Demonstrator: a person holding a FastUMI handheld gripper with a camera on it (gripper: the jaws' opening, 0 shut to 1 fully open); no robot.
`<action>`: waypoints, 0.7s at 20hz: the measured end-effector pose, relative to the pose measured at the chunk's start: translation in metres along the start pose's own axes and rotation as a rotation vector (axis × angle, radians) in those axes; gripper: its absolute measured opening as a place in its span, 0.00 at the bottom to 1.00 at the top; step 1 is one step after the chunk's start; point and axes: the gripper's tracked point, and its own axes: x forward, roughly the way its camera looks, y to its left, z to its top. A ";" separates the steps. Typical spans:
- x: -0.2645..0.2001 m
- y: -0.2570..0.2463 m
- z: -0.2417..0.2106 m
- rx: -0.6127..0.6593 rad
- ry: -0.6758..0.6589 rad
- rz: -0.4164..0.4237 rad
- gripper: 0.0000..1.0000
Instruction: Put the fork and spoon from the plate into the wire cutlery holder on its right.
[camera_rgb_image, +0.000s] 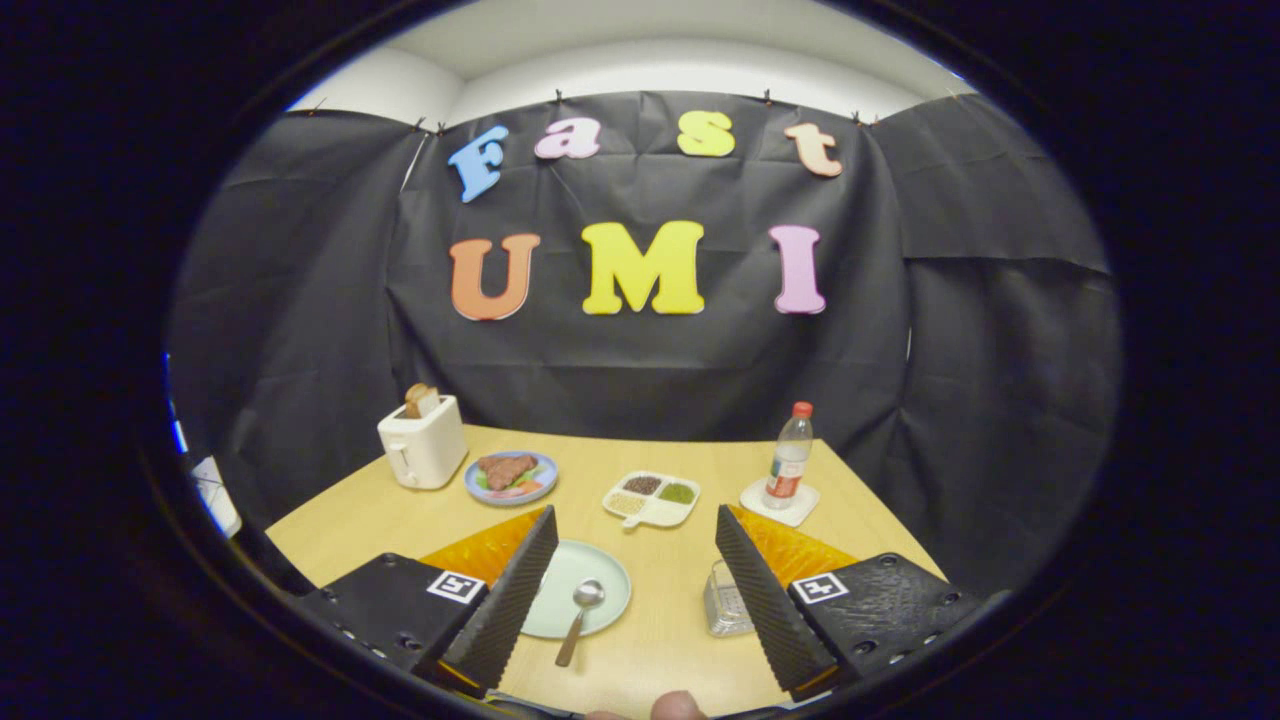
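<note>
A pale green plate (590, 585) lies on the wooden table, partly behind my left finger. A metal spoon (580, 618) rests on it, bowl on the plate and handle running off its near rim toward me. The fork is hidden or too small to make out. The wire cutlery holder (724, 602) stands to the plate's right, partly covered by my right finger. My gripper (632, 575) hangs above the table with its fingers wide apart and nothing between them; plate and holder sit just ahead of the fingers.
Beyond the plate stand a cream toaster (423, 443) with bread, a blue plate of food (511, 477), a white divided dish (651, 497) and a water bottle (790, 457) on a white coaster. A fingertip (676, 706) shows below the fingers.
</note>
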 end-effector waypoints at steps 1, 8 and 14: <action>0.002 0.001 -0.004 0.007 0.062 0.012 0.95; 0.026 0.023 -0.057 0.046 0.500 0.024 0.96; 0.035 0.035 -0.126 0.031 0.815 0.021 0.97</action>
